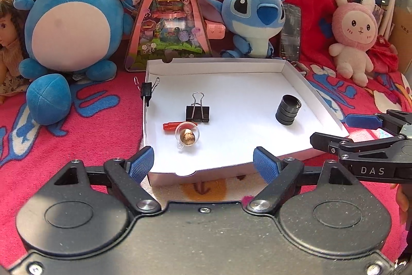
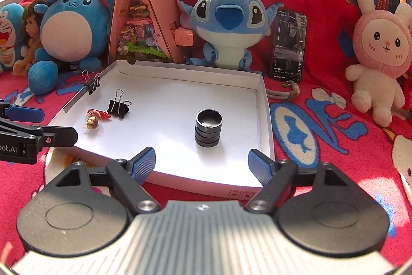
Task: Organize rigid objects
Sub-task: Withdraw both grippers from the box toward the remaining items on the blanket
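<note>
**Both grippers hovering open at the near edge of the white tray**

The left gripper [image 1: 203, 161] is sitting at the 6 o'clock edge of the white tray [image 1: 257, 146], its jaws spread wide and holding nothing. The right gripper [image 2: 202, 163] is waiting at the same near rim, further toward 5 o'clock, its jaws likewise standing wide apart and empty. In the left wrist view the right gripper is showing at 3 o'clock, just outside the tray's right wall.

Inside the tray, a stack of black rings [image 2: 208, 129] is standing upright toward 3 o'clock, well apart from the other pieces. Toward 9 o'clock, a black binder clip [image 1: 197, 112] is resting on the tray floor with its wire handles pointing up. Just in front of it, a red tube [image 1: 175, 126] is lying flat, and a clear capsule with a golden nut inside [image 1: 187, 137] is lying against the tube. A second binder clip [image 1: 146, 90] is gripping the tray's left wall near 10 o'clock.

The tray is lying on a red patterned blanket [image 1: 77, 146]. Behind it, at 12 o'clock, a blue round plush [image 1: 69, 27], a triangular toy box [image 1: 168, 17], a Stitch plush [image 2: 224, 27], a phone [image 2: 289, 43] and a pink bunny plush [image 2: 378, 56] are lining up.
</note>
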